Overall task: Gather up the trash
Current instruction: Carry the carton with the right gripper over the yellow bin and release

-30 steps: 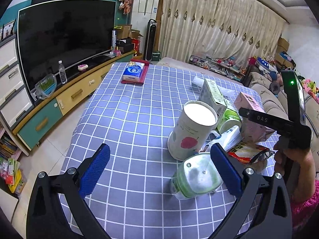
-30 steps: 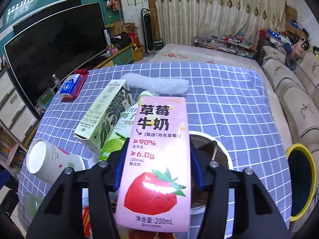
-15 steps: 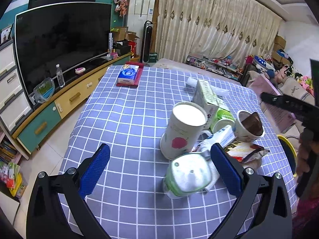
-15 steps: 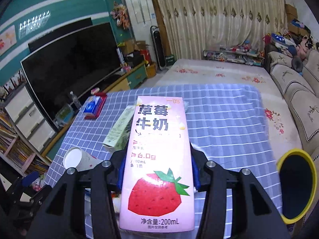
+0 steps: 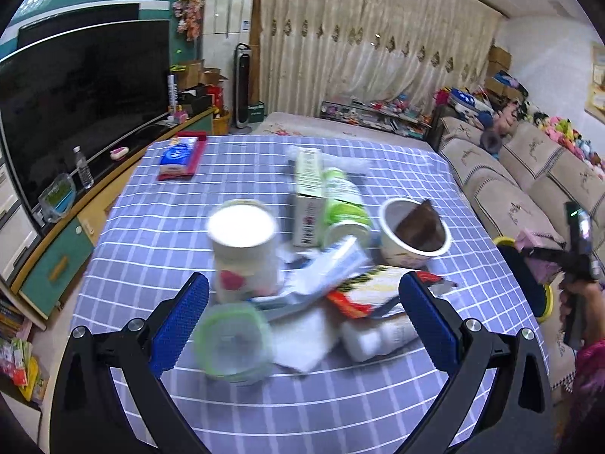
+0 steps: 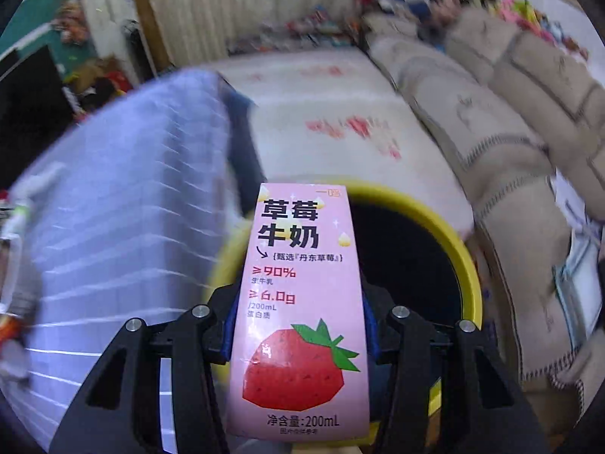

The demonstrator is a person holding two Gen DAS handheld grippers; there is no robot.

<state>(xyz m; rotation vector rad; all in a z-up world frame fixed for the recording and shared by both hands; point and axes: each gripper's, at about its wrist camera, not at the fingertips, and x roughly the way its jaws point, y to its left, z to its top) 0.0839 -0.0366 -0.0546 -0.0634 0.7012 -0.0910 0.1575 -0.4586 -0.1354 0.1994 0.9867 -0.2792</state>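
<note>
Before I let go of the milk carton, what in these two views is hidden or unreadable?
- Bin inside: right wrist view, black; the milk carton covers part of its mouth.
- Right gripper pads: right wrist view, mostly behind the carton.
- Table clutter: right wrist view, smeared and cut off at the left edge.
- Wrappers between the paper cup and the bowl: left wrist view, blurred, overlapping.
- Left gripper: empty.

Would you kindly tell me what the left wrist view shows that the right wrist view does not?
Only the left wrist view shows the open left claw over the trash pile: white paper cup, green-rimmed container, brown-lined cup. Only the right wrist view shows the strawberry milk carton's printed front, clamped in the right claw. Both show the checked tablecloth, yellow-rimmed bin and sofa.
</note>
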